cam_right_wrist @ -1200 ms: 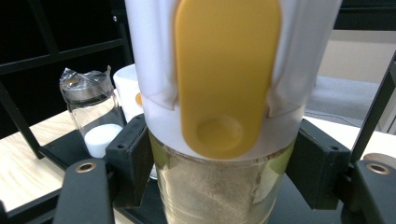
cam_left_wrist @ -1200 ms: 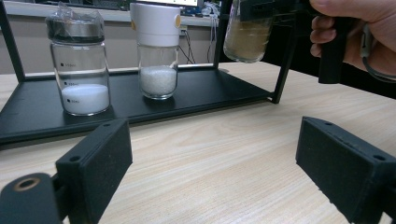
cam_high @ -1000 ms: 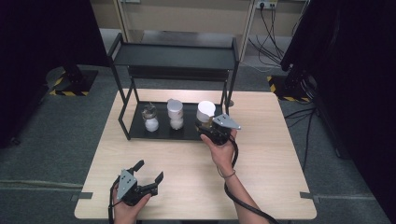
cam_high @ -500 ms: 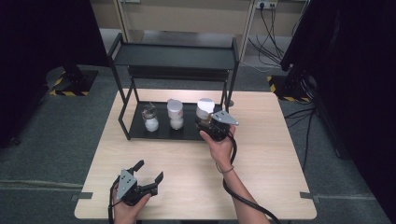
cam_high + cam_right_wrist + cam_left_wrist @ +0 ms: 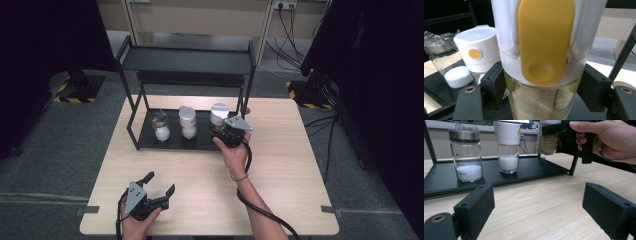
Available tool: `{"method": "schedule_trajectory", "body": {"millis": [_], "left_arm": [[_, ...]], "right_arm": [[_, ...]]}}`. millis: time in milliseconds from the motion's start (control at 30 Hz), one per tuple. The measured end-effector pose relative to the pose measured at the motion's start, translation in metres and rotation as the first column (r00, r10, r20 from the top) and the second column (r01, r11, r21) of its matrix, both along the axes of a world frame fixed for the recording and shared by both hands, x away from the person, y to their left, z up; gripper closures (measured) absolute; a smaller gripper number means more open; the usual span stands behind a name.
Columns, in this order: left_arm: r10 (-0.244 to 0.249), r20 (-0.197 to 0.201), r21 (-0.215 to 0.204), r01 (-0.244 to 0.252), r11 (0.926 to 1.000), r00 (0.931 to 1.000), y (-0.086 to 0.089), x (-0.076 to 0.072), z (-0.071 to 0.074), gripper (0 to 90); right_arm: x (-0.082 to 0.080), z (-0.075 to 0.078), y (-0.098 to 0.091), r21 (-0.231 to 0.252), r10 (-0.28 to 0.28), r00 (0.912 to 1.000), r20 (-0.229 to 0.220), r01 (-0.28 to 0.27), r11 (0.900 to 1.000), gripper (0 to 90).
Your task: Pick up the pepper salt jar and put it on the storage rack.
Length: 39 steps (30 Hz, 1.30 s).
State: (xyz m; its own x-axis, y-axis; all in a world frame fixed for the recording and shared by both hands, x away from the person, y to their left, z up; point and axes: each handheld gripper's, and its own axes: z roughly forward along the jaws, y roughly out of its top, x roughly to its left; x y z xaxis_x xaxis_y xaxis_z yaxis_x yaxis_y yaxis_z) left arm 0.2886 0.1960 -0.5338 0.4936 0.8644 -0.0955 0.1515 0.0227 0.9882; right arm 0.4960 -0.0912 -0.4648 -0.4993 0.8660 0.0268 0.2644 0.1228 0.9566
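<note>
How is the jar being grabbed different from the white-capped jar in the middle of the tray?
The grabbed jar holds brownish powder and has a long yellow tab; the middle jar holds white grains and has a small yellow dot. The right tool clamps the grabbed jar; the middle jar stands free. Both have white caps and clear glass.

From my seat, the bare wooden table (image 5: 280,180) lies open between my two grippers and along the front of the black rack (image 5: 187,60). On the rack's bottom tray (image 5: 150,137), two glass jars of white powder (image 5: 162,127) (image 5: 188,122) stand close together, leaving only narrow gaps. The rack's top shelf roofs the tray, and a corner post (image 5: 574,162) blocks its right end.
</note>
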Motion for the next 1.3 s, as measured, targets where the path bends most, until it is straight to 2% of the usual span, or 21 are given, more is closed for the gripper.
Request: {"method": "schedule_trajectory", "body": {"millis": [800,1167,1300], "left_arm": [[-0.003,0.003,-0.002,0.003,1.0,1.0,0.0,0.0,0.0,10.4],[-0.004,0.004,0.0,0.004,1.0,1.0,0.0,0.0,0.0,10.4],[-0.005,0.002,-0.001,0.005,1.0,1.0,0.0,0.0,0.0,10.4]], "right_arm": [[0.019,-0.017,0.012,-0.044,-0.033,0.9987,-0.039,0.031,0.9985,31.1],[0.024,-0.021,0.019,-0.041,-0.033,0.9979,-0.055,0.031,0.9987,31.1],[0.024,-0.024,0.023,-0.069,-0.026,0.9983,-0.052,0.022,0.9974,31.1]]}}
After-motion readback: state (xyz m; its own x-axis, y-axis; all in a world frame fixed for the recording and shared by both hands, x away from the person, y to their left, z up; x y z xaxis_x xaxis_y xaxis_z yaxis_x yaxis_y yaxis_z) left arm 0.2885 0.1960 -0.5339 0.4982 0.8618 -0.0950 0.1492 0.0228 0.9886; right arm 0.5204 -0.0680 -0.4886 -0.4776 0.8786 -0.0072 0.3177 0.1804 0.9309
